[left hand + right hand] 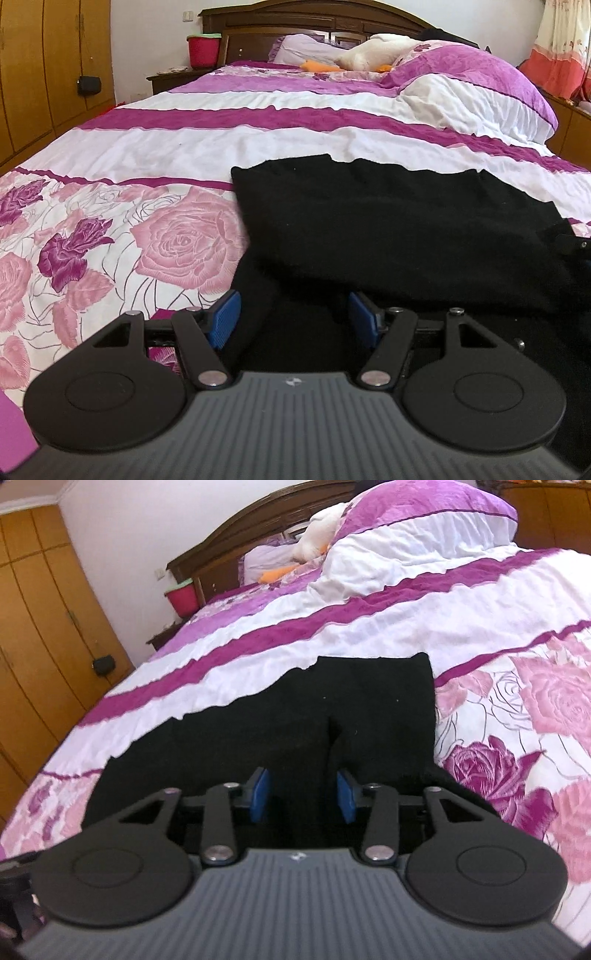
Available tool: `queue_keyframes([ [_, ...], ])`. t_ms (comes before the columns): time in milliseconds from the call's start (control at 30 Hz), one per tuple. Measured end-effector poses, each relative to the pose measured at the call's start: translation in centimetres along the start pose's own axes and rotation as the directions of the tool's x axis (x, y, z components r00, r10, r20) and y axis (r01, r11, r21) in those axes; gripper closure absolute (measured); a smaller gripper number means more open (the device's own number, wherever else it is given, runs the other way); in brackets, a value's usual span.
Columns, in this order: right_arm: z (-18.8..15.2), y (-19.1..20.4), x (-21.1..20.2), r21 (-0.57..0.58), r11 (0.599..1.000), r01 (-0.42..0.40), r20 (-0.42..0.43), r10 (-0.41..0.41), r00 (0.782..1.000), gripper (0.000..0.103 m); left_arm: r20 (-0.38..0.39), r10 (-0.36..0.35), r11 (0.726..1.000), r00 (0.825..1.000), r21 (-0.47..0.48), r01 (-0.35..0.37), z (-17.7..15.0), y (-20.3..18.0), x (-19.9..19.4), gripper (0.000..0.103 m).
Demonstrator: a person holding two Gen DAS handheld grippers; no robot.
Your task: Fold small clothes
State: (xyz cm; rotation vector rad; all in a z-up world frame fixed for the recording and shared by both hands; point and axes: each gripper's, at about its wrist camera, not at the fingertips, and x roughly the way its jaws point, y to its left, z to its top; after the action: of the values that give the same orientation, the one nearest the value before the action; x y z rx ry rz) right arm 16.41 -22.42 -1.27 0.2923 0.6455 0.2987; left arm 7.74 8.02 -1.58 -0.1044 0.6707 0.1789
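A: What is the black garment (388,221) like, and where is it?

B: Matte, soft, slightly fuzzy cloth with a few pale lint specks. It lies spread flat on the bed, on the bedcover (258,147), which is crinkled white cotton with magenta bands and printed pink and purple roses. The garment's far edge is uneven and stepped; in the right wrist view a narrow fold or slit runs down its middle

A: And the left claw (295,321)?

B: Low over the near edge of the garment, pointing toward the headboard (314,14). Its ribbed blue pads (223,321) stand wide apart, black cloth lying between them, nothing pinched

A: The right claw (303,794)?

B: Also low and forward, tilted so the bed looks slanted. Its jaws are parted, less widely, with dark fabric between the blue pads (260,797); I can't tell whether they touch it

A: What is hard to read?

B: The garment's near edge is hidden under both claw bodies, and black on black swallows its folds, so I can't name what kind of clothing it is. A cream plush toy (373,51) with orange parts sits by the pillow (476,81), partly hidden. A red bucket (203,50) stands beside the bed
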Motion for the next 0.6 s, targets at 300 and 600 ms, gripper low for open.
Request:
queue_keyframes([
  [300, 0.3, 0.1, 2.3, -0.028, 1.000, -0.014, -0.029, 0.013, 1.000, 0.087, -0.003, 0.031, 1.000, 1.000, -0.005, -0.031, 0.2, -0.3, 0.8, 0.033],
  [600, 5.1, 0.9, -1.4, -0.065, 0.998, -0.026, 0.146, 0.035, 0.989, 0.094, -0.018, 0.106, 0.994, 0.994, -0.034, -0.106, 0.1, -0.4, 2.1, 0.030],
])
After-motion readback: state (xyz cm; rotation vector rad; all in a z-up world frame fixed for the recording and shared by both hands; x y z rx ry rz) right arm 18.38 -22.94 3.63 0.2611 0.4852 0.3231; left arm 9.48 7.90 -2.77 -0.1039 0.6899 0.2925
